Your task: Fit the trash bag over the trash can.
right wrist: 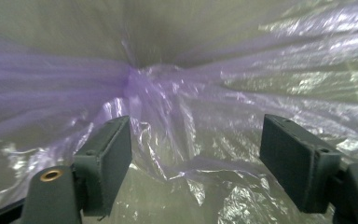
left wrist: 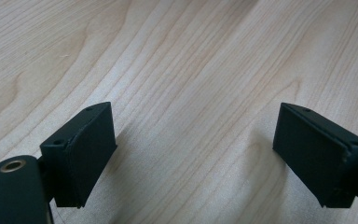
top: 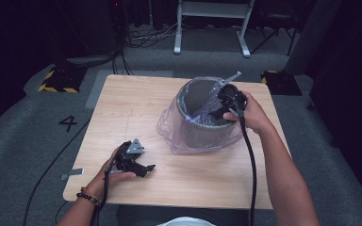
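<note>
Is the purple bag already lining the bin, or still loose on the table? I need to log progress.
In. The translucent purple plastic bag drapes over the grey round bin's rim, and its film covers the inside walls in the right gripper view.

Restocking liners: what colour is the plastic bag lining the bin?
The bag is see-through pale purple, clearest in the right gripper view.

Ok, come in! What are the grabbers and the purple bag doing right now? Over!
Left gripper open, resting on table. Right gripper open, inside grey bin, nothing pinched. Purple bag lining bin, loose. Nothing in the way.
</note>
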